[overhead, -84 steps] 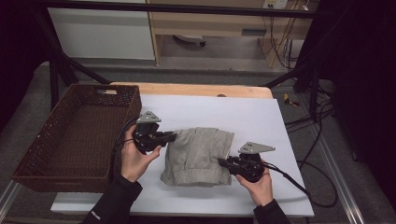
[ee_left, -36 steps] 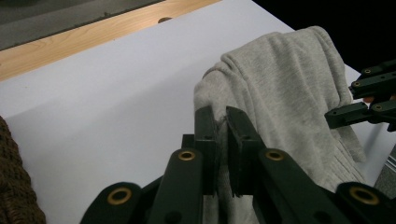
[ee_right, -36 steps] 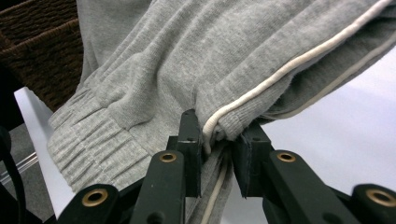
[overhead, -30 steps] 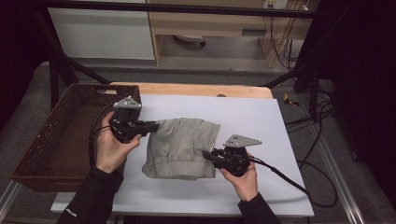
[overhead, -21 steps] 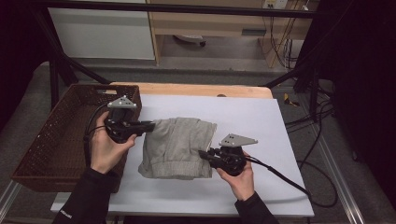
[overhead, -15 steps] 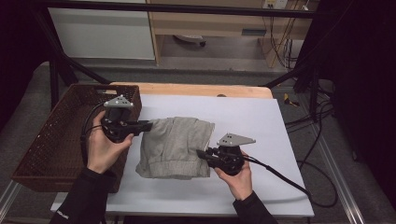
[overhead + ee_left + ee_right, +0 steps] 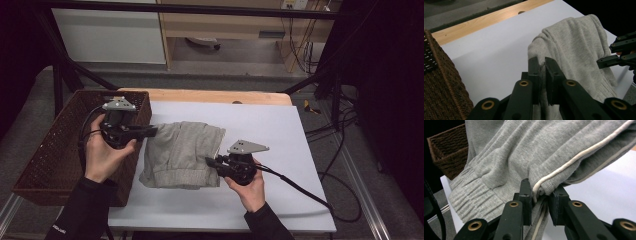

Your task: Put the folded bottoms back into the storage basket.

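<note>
Left tool [image 7: 543,66] clamped on grey garment [image 7: 182,152], right tool [image 7: 541,192] clamped on its edge, basket [image 7: 47,155] beside.

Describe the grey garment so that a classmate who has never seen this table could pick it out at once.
Start at the white table top, with a brown wicker basket at its left edge. Beside the basket lies the folded grey garment, pinched by the left gripper and right gripper. It alone is soft cloth, with ribbed cuffs.

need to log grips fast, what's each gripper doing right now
left gripper: shut on the grey garment.
right gripper: shut on the grey garment's piped edge.
</note>
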{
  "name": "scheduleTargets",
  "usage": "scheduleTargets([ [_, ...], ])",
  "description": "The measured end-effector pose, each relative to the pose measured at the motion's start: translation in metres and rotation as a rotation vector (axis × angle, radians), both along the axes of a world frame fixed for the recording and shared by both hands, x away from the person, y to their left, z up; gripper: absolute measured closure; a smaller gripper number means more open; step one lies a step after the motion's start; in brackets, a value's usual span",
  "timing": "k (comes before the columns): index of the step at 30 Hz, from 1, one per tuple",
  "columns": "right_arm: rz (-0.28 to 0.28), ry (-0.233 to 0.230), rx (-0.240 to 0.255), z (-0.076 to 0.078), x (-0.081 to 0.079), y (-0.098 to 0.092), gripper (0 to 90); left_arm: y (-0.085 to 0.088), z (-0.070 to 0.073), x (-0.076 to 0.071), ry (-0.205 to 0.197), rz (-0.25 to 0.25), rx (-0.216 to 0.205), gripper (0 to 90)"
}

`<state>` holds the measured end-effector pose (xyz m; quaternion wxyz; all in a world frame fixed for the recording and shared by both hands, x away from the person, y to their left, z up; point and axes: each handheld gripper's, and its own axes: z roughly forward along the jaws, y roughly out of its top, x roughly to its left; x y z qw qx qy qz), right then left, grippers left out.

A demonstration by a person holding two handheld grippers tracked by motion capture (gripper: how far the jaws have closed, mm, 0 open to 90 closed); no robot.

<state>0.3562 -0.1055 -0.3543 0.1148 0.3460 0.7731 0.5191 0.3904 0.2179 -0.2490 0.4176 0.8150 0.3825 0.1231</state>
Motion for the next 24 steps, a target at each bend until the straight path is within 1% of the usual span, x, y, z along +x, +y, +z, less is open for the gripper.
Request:
scheduleTargets([
  [3,0.003,-0.007,0.005,0.004,0.000,0.002,75.1,0.004,0.004,0.000,0.000,0.002,-0.007,83.8],
  [9,0.009,-0.021,0.003,0.011,0.002,0.009,75.0,0.009,0.012,-0.001,-0.009,0.009,0.001,83.8],
  [12,0.011,-0.026,0.007,0.014,0.002,0.012,75.0,0.013,0.015,-0.001,-0.010,0.012,-0.006,83.8],
  [24,0.020,-0.048,0.018,0.027,0.005,0.023,75.0,0.023,0.031,-0.003,-0.024,0.023,-0.004,83.8],
])
